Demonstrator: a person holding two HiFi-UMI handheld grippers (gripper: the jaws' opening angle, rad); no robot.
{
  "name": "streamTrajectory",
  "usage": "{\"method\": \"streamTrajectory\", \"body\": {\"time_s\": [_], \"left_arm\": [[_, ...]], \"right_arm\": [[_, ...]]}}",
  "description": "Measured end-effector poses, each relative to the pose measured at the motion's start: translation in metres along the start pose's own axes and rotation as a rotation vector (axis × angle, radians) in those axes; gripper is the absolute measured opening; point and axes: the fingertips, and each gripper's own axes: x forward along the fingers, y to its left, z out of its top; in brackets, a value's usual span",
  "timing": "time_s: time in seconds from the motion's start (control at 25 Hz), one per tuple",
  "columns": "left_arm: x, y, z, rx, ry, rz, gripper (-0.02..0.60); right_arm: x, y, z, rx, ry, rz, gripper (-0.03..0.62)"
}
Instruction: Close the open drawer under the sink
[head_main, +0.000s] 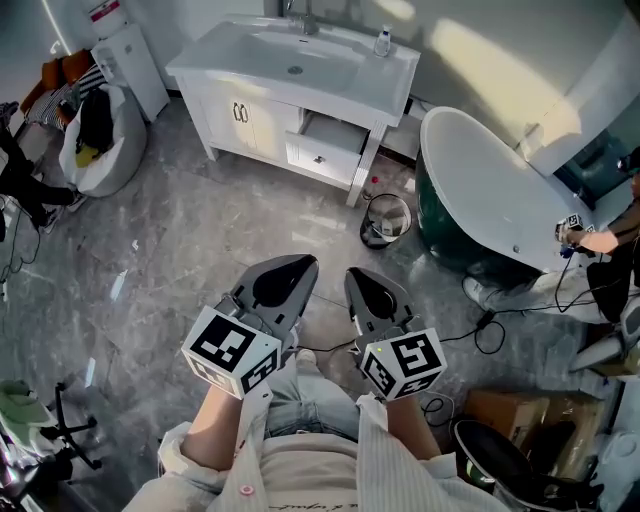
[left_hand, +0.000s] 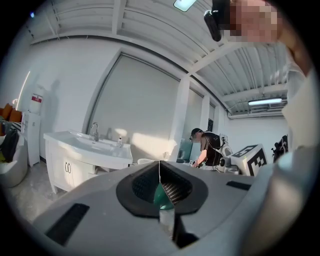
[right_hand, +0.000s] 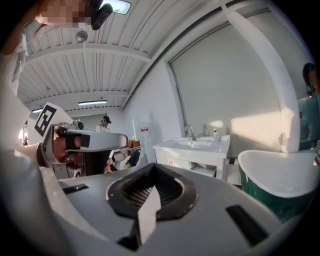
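A white vanity (head_main: 255, 105) with a sink (head_main: 290, 55) stands at the far side of the room. Its right-hand drawer (head_main: 322, 145) is pulled out, with the front panel standing clear of the cabinet. My left gripper (head_main: 283, 278) and right gripper (head_main: 375, 295) are held close to my body, well short of the vanity, both pointing toward it. In the left gripper view the jaws meet at the gripper (left_hand: 160, 189), shut on nothing, with the vanity (left_hand: 82, 150) far off. The right gripper (right_hand: 150, 196) is also shut and empty, and shows the drawer (right_hand: 204, 170) in the distance.
A white and green bathtub (head_main: 490, 190) stands right of the vanity, with a small bin (head_main: 386, 218) between them. A stuffed white bag (head_main: 100, 140) lies at left. Cables (head_main: 480, 335) and a cardboard box (head_main: 510, 410) are at lower right. Another person (head_main: 605, 240) is beside the tub.
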Motion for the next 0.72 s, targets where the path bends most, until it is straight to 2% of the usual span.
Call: {"method": "streamTrajectory", "body": {"time_s": [0.36,0.72], "left_arm": [[0.033,0.039,0.010,-0.006,-0.002,-0.019,0.018],[0.080,0.118,0.032,0.006,0.026,-0.069,0.018]], "right_arm": [[0.043,-0.023,0.011,-0.003,0.006,-0.020,0.009],[0.134,-0.046,0.031,0.003,0.025,-0.053,0.009]]}}
